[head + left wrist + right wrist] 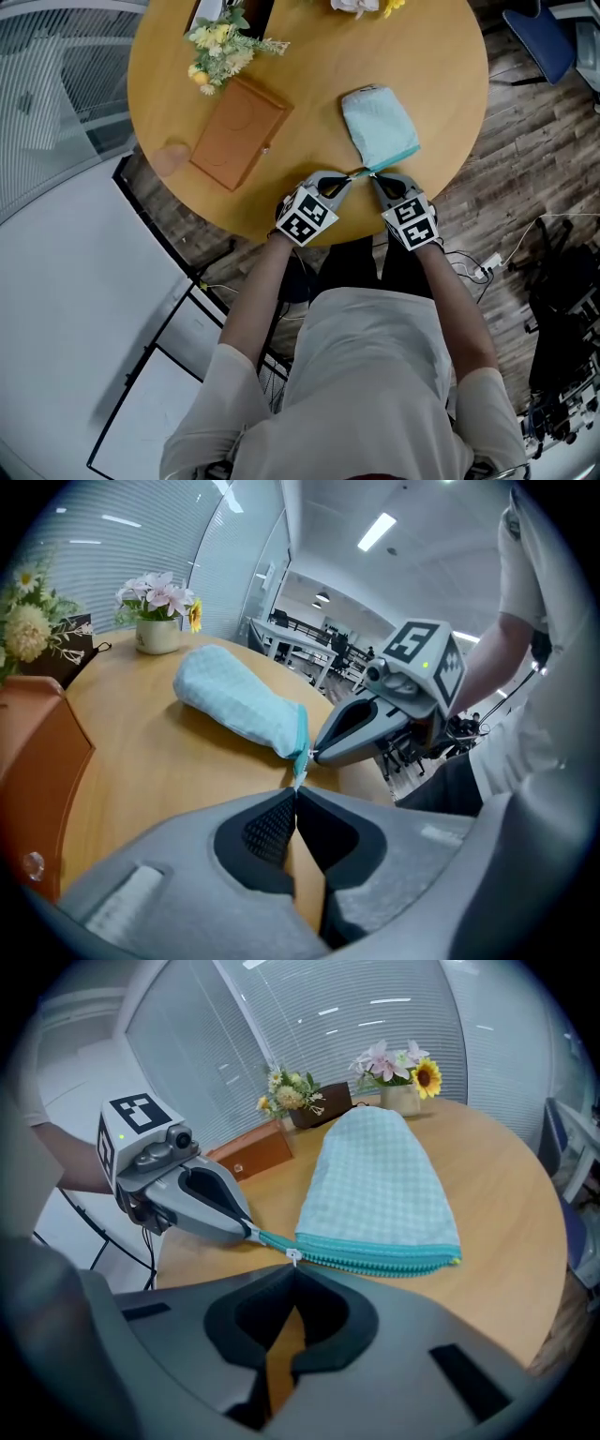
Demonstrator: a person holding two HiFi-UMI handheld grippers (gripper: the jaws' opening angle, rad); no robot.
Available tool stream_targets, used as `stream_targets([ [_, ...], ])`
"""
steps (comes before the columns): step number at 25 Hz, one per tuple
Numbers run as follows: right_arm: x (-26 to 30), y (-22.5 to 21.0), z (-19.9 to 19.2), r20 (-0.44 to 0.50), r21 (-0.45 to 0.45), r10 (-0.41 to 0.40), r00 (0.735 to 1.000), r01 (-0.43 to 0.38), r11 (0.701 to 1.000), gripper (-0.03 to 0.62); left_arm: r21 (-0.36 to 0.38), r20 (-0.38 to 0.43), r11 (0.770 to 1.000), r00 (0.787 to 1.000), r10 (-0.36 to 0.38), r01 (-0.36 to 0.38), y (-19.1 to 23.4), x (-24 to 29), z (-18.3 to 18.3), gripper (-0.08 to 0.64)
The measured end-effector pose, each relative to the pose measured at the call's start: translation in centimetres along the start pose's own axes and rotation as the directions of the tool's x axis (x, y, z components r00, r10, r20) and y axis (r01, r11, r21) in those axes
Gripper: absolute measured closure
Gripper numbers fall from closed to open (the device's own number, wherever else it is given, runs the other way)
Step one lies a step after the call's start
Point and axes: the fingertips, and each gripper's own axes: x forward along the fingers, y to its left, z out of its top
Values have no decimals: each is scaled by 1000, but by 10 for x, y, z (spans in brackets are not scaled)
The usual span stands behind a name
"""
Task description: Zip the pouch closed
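A light blue checked pouch [378,126] with a teal zipper [375,1256] lies on the round wooden table [309,103], its zipper edge toward me. My left gripper [352,176] is shut on the teal zipper tail [265,1239] that sticks out from the pouch's near left corner. Just to its right, my right gripper [373,176] is shut on the small white zipper pull [293,1256] at that same end. In the left gripper view the pouch [239,700] lies just beyond the closed jaw tips [295,789]. The two rows of teeth look parted along the mouth.
An orange-brown case [239,131] lies left of the pouch, with a bunch of flowers [220,47] behind it. A vase of flowers [398,1072] stands at the far side. The table edge runs right under both grippers. A blue chair [544,37] stands off to the right.
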Motion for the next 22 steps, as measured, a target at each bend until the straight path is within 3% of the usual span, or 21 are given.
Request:
stream_targets([
  [5,-12,-8,4,-11,-72,-8,1000,7,997,591,0,1,1000,1000,16,-16,-3,-5,9,538],
  [9,-26,-35,5,4,-30,-57,998,57,998,591,-41,13,998,999,49,-49,0,-16,14,538],
  [14,-37,-55,9,2,-76,-58,998,58,995,591,-55,8,995,996,85,-85,5,-26,19,538],
  [20,-51,-72,12,-9,-130,-49,999,48,990,591,-141,30,981,990,138,-132,8,-35,23,538],
  [22,-54,-86,10,-14,-122,-62,998,60,991,591,-212,63,967,985,161,-144,13,-38,22,538],
])
